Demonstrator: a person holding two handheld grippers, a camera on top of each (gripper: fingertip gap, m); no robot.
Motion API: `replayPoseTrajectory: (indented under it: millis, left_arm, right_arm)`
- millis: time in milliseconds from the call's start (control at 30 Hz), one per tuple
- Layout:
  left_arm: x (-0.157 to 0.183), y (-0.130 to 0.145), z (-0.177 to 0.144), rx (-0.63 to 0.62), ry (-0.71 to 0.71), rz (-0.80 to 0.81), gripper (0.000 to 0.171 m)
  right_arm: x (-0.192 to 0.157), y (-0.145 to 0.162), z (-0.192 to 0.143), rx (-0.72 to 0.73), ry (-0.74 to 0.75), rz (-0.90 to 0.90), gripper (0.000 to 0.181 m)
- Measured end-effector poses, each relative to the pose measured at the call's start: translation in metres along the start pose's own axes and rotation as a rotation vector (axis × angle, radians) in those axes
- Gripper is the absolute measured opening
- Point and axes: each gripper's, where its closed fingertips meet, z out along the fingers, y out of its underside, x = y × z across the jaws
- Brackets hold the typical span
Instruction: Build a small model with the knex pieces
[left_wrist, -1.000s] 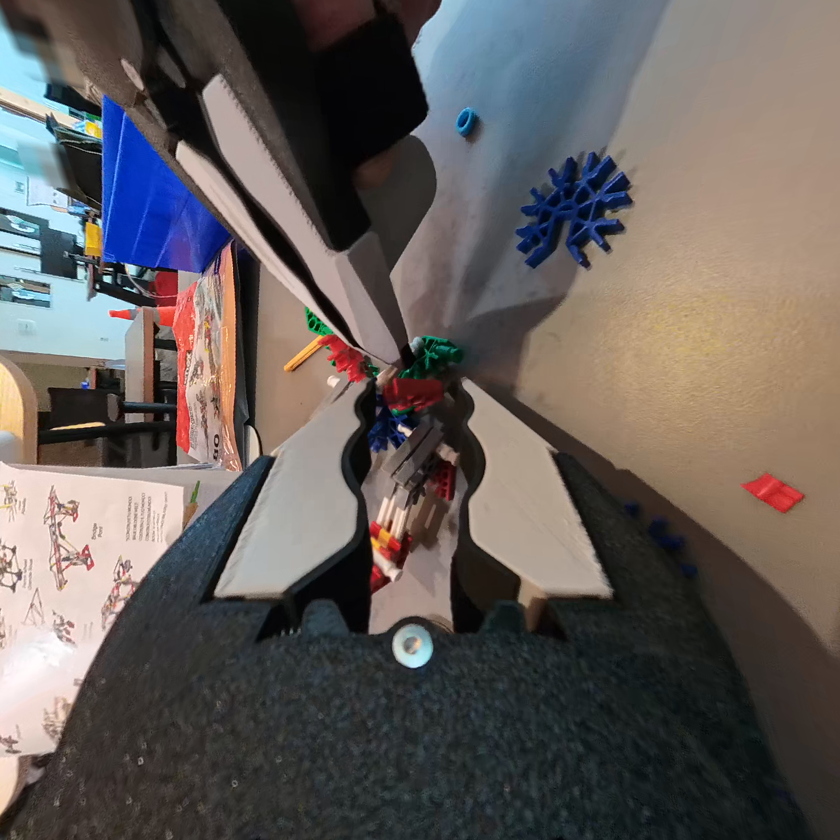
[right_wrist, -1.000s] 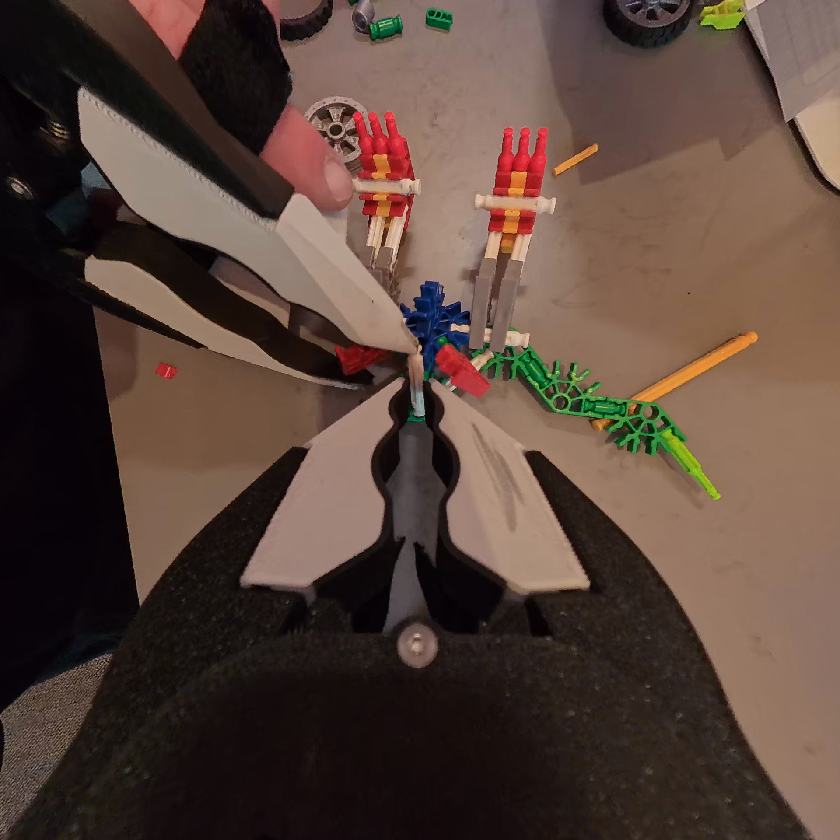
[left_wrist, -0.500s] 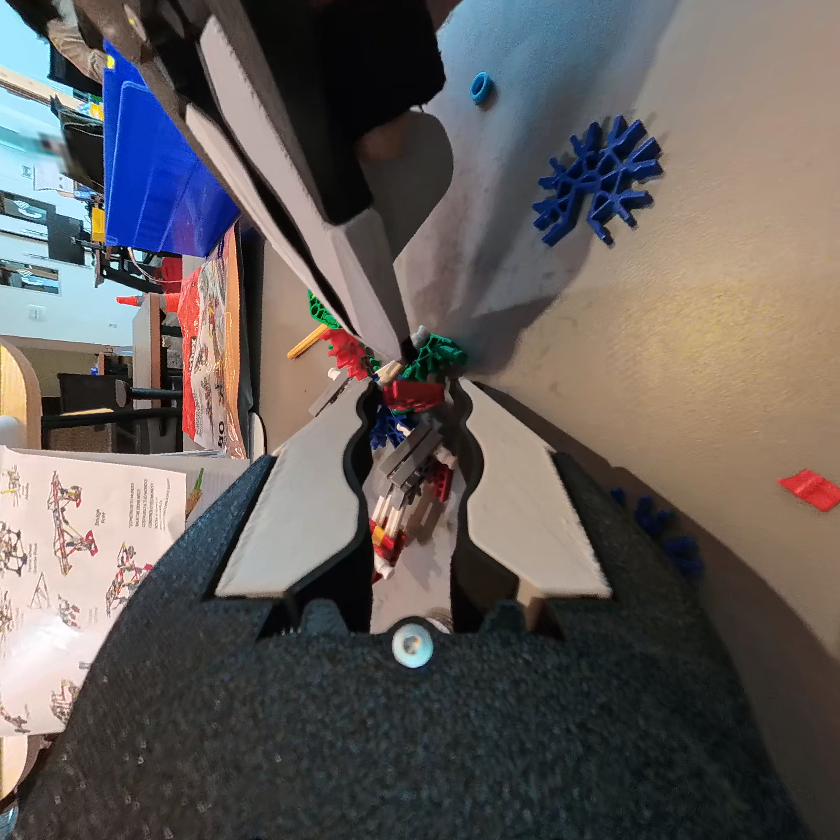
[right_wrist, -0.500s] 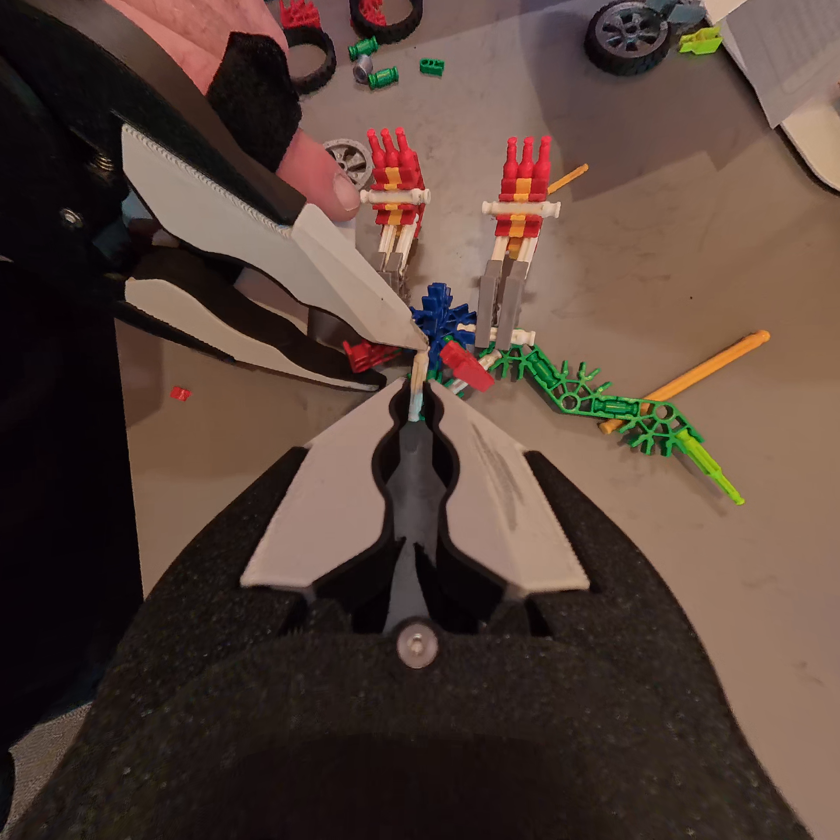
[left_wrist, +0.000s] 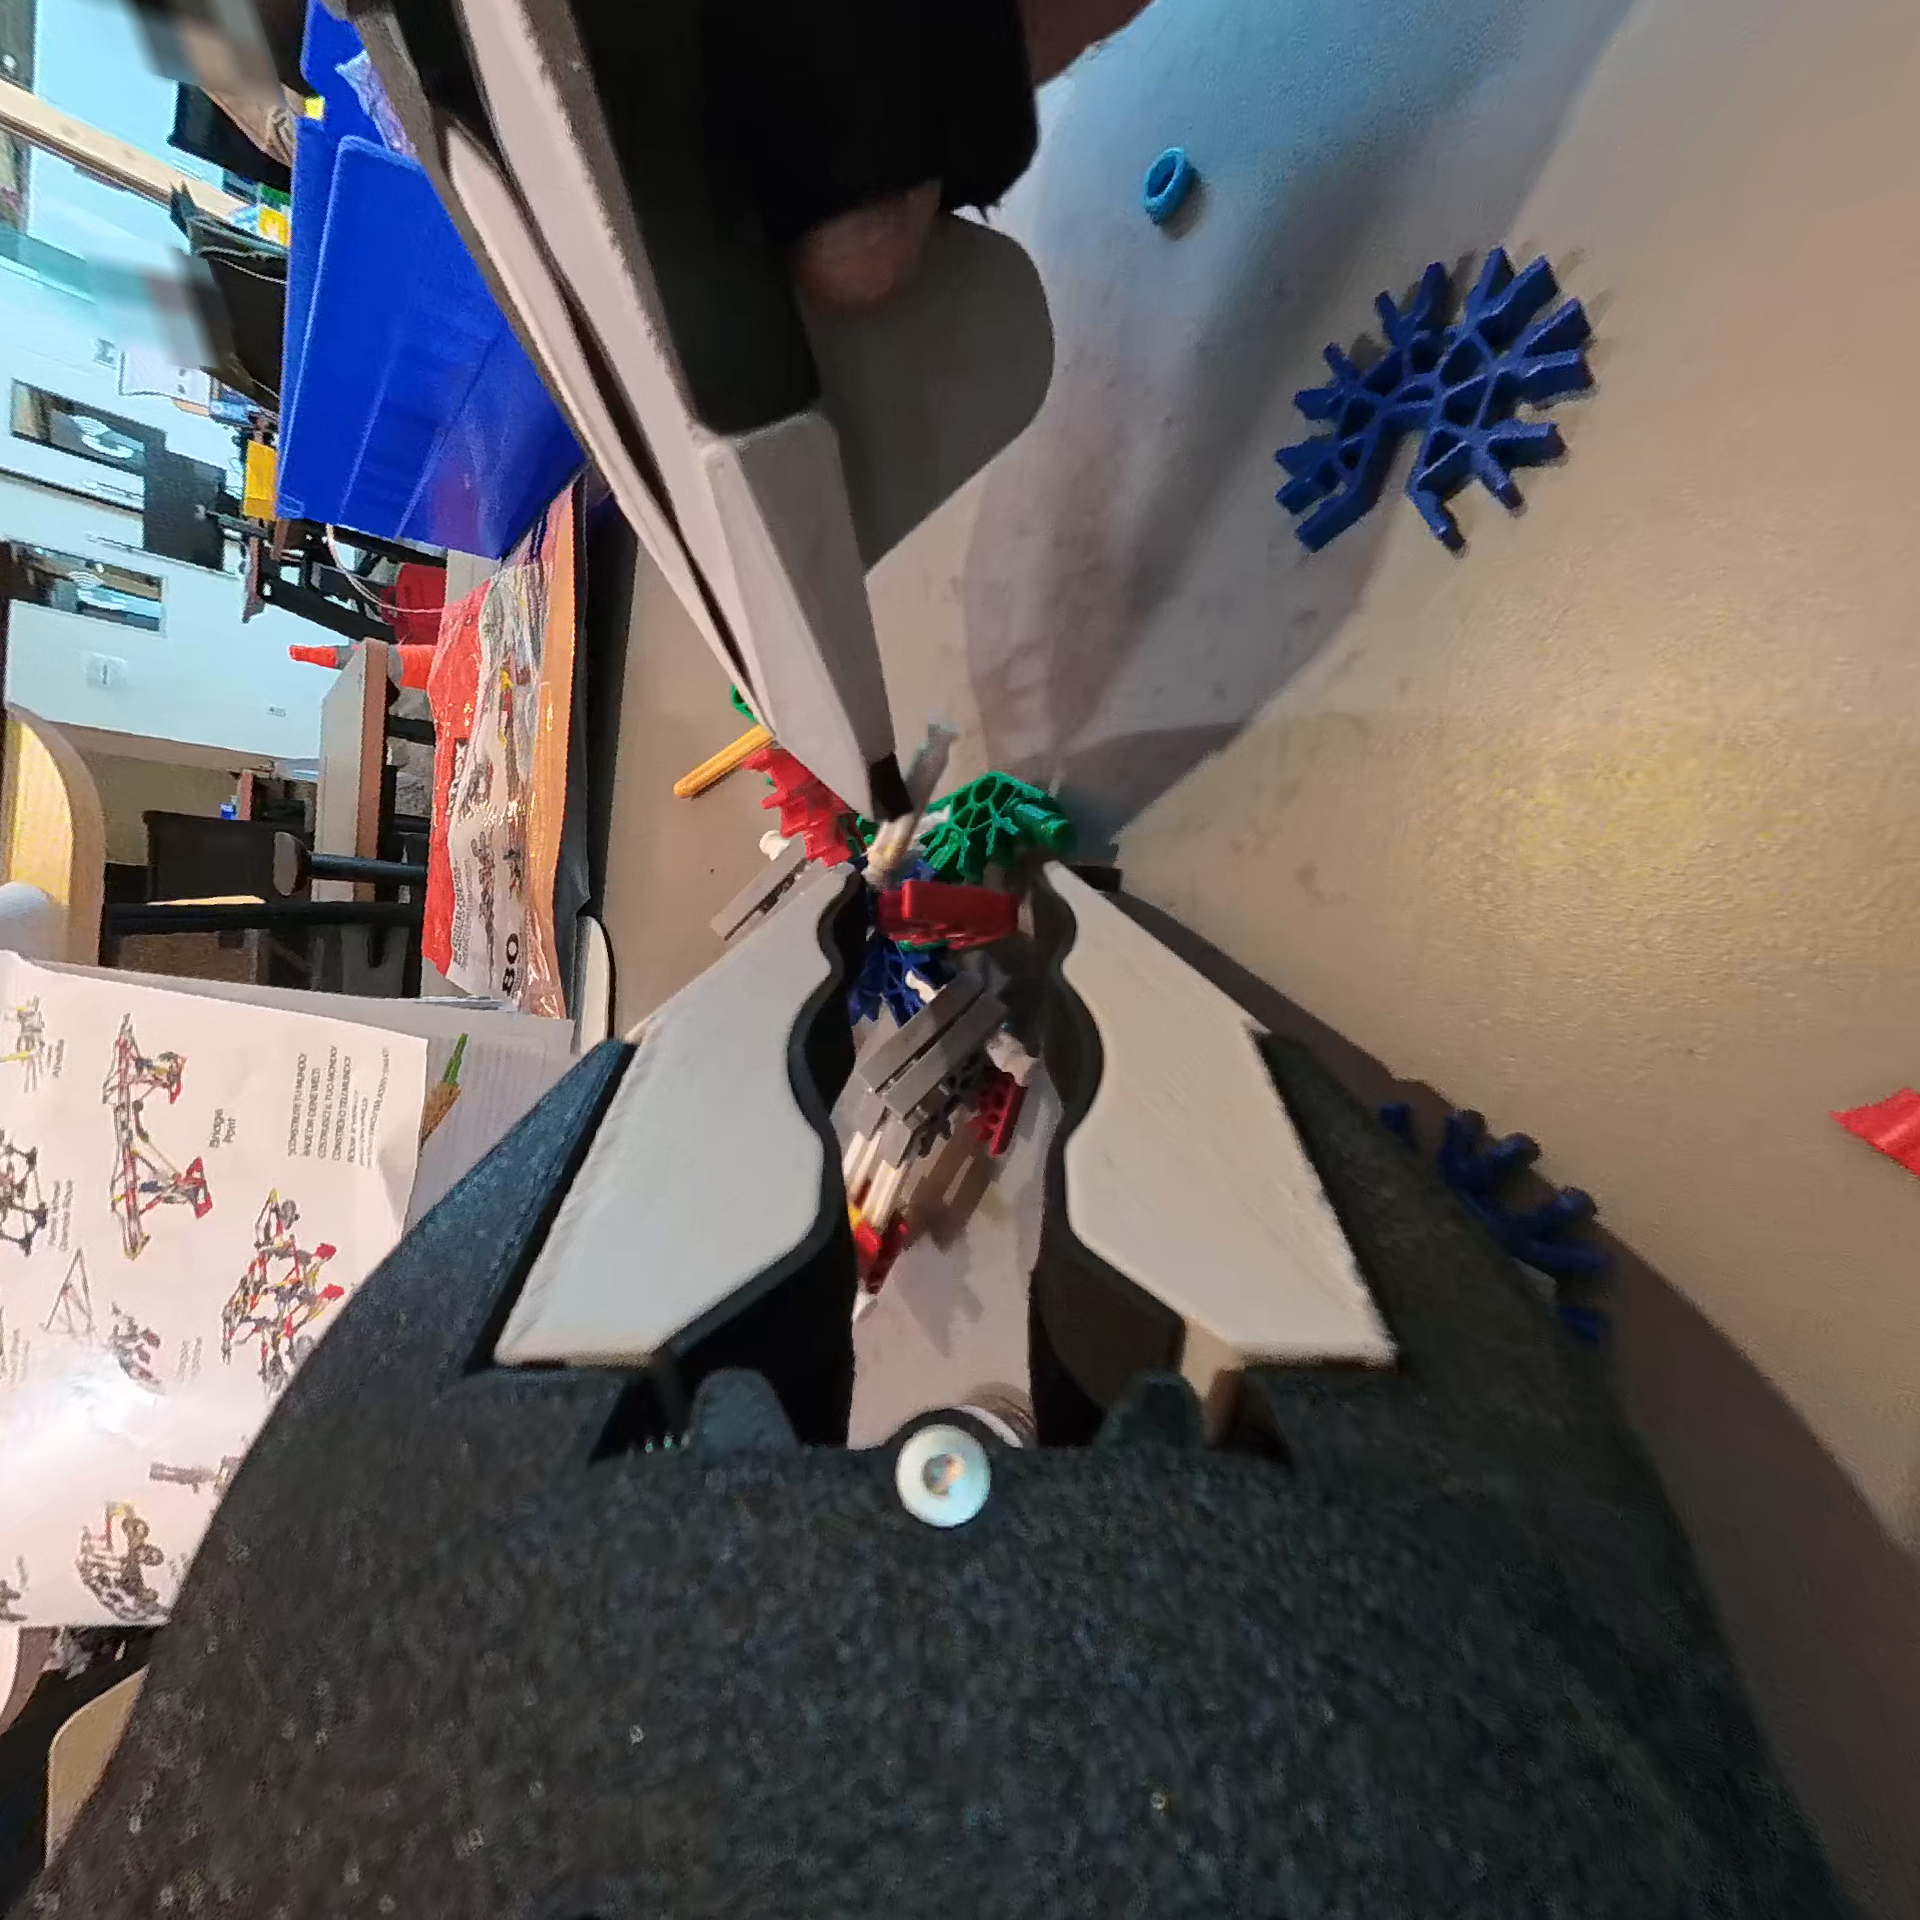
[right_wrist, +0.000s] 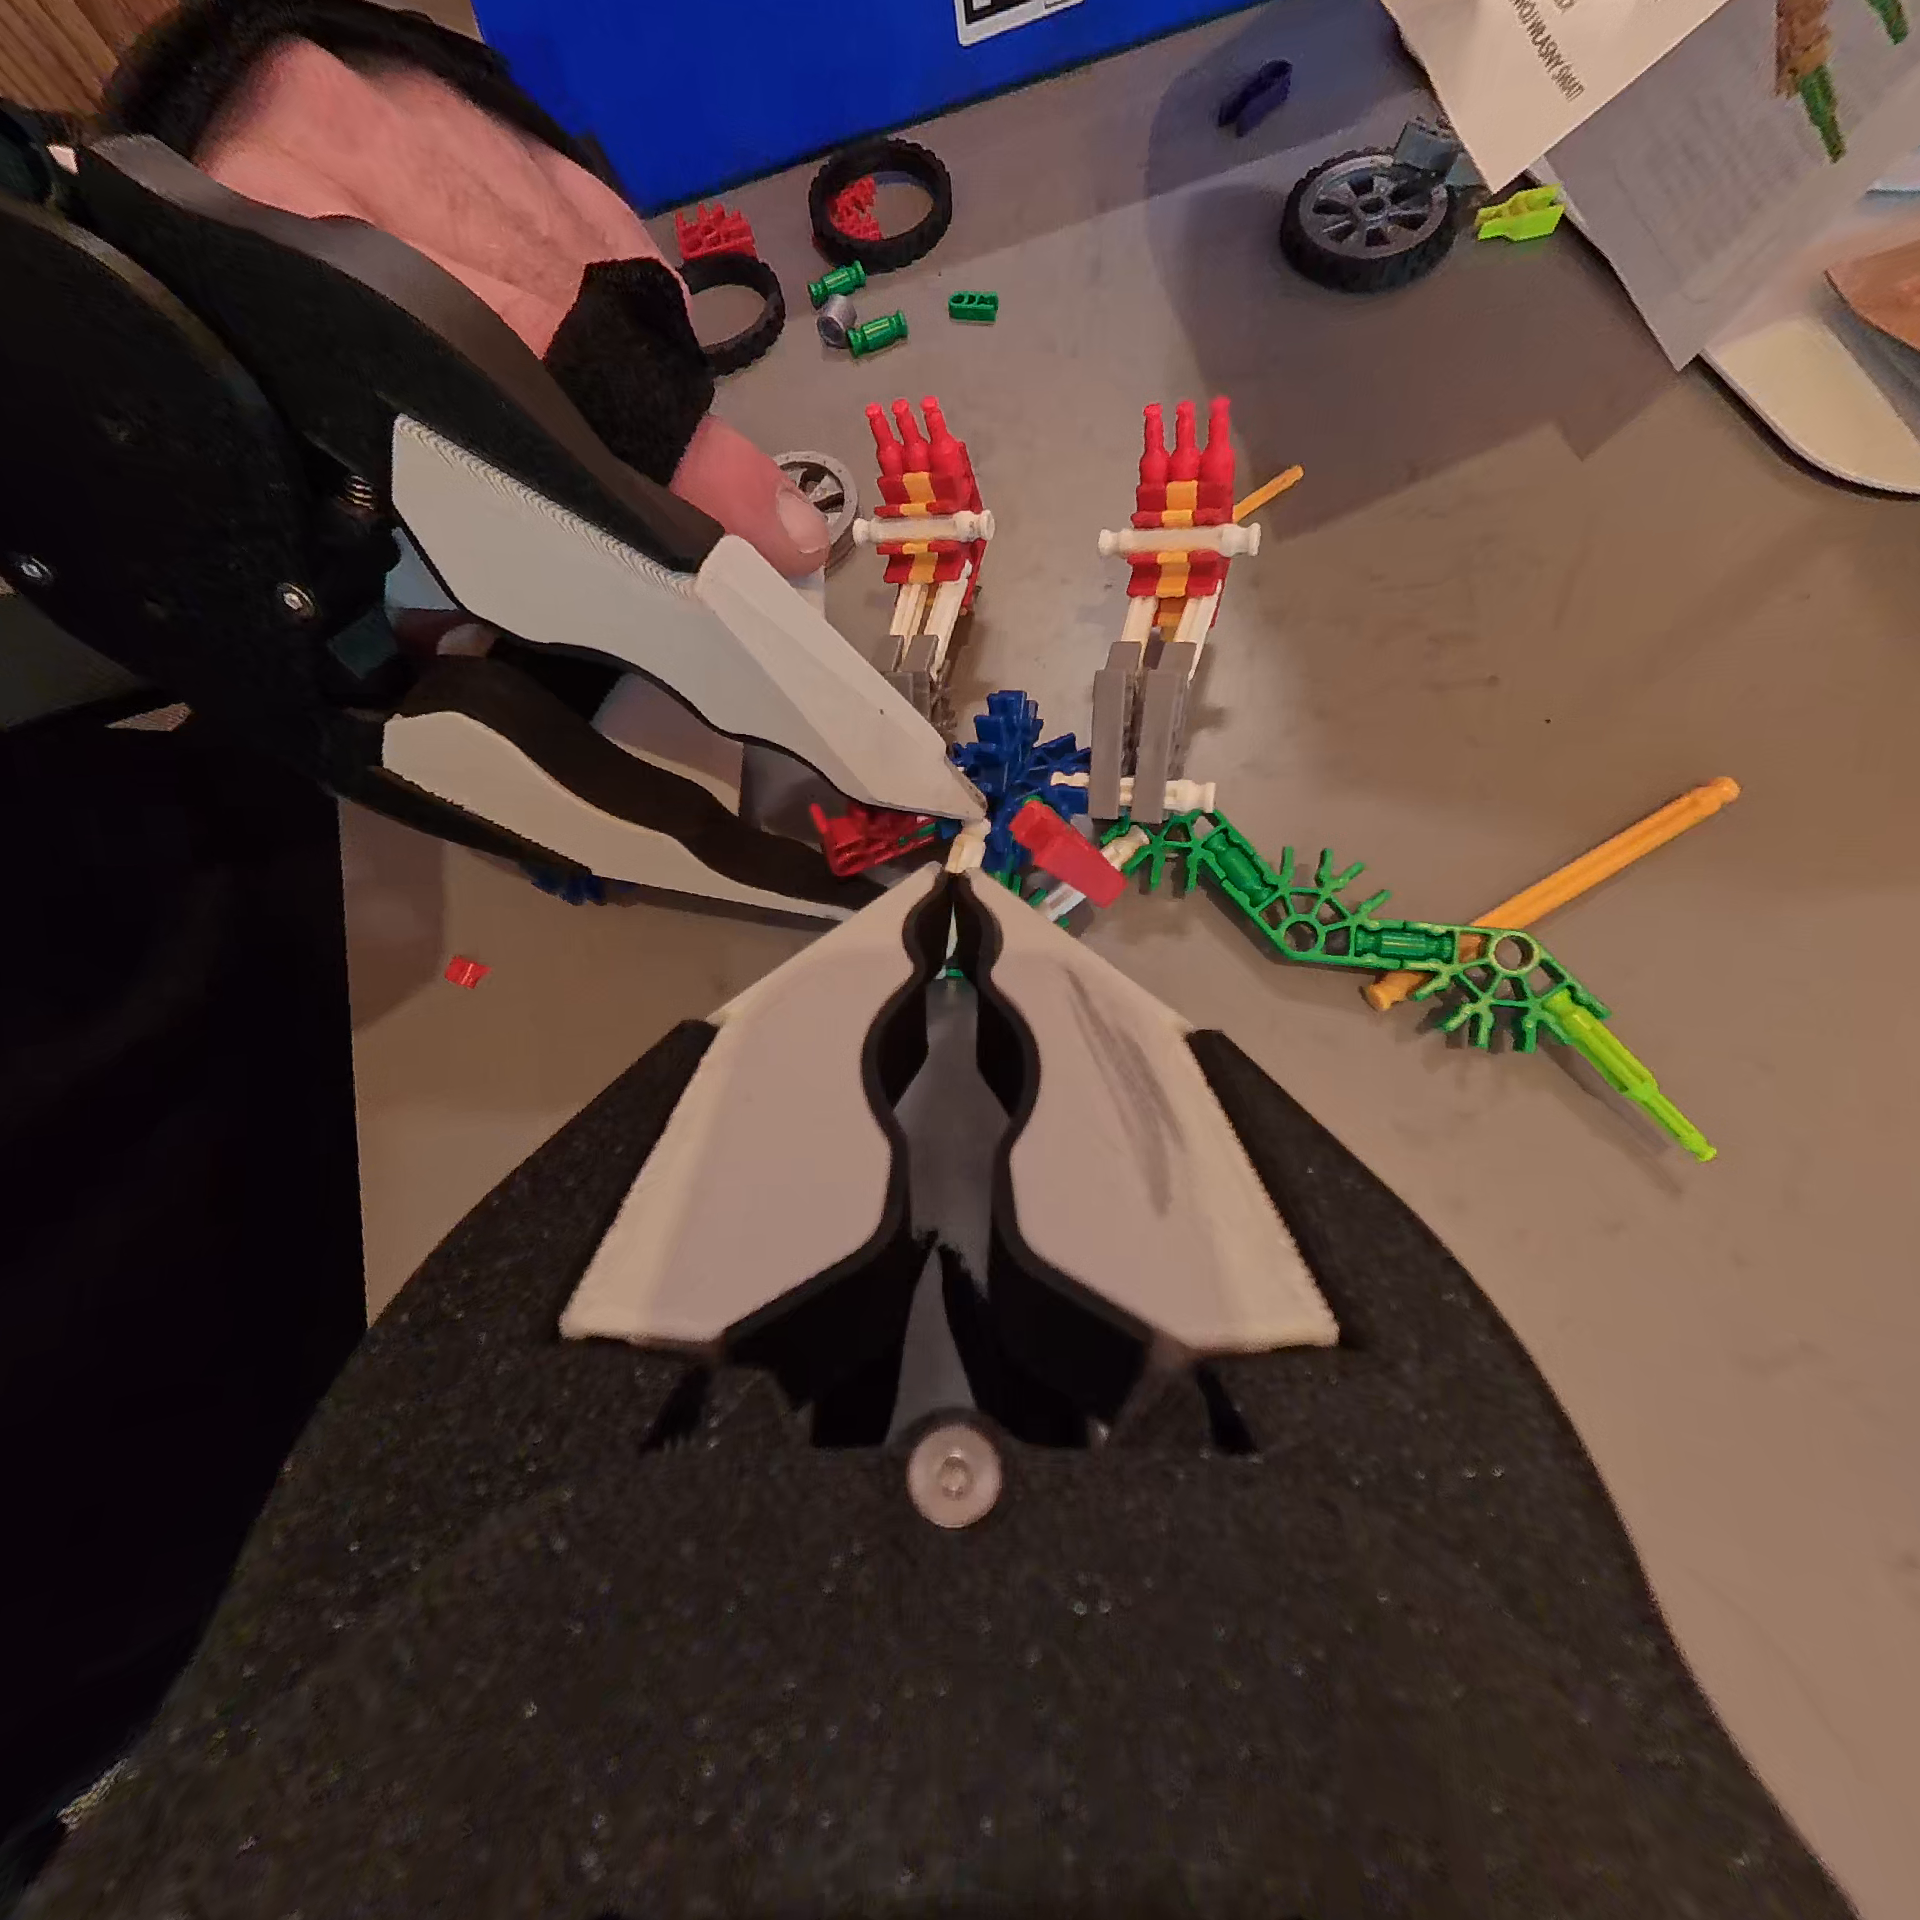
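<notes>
Where the 2 grippers meet above the grey table (right_wrist: 1558, 1351), a thin white rod (right_wrist: 964, 847) is pinched in the nearly closed right gripper (right_wrist: 961, 883). The left gripper (left_wrist: 951, 883) is parted around the toy model (right_wrist: 1039, 790); contact cannot be told. Farther off, 2 black tyres (right_wrist: 881, 205) are seen.

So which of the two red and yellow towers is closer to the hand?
The left tower. Its top sits right beside the thumb of the person's hand, next to a small grey wheel hub. The right tower stands apart, near a thin orange stick.
</notes>
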Motion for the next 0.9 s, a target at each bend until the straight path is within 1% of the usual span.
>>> replayPoseTrajectory:
  millis: [133, 367, 467, 567, 900]
  left_arm:
    - [-0.001, 0.000, 0.001, -0.001, -0.014, 0.006, 0.028]
    - [0.000, 0.000, 0.002, -0.007, -0.015, 0.025, 0.027]
    - [0.000, 0.000, 0.002, -0.008, -0.018, 0.027, 0.027]
    - [0.000, 0.001, 0.002, -0.008, -0.020, 0.028, 0.027]
    - [-0.001, 0.003, 0.001, -0.010, -0.028, 0.021, 0.028]
  right_arm:
    - [0.001, 0.004, 0.004, -0.012, 0.008, 0.007, 0.000]
    - [0.002, 0.009, 0.007, -0.029, 0.036, -0.013, 0.000]
    - [0.001, 0.010, 0.007, -0.023, 0.040, -0.021, 0.003]
    - [0.006, 0.016, 0.007, -0.050, 0.095, -0.041, 0.004]
    - [0.004, 0.014, 0.010, -0.043, 0.121, -0.058, 0.001]
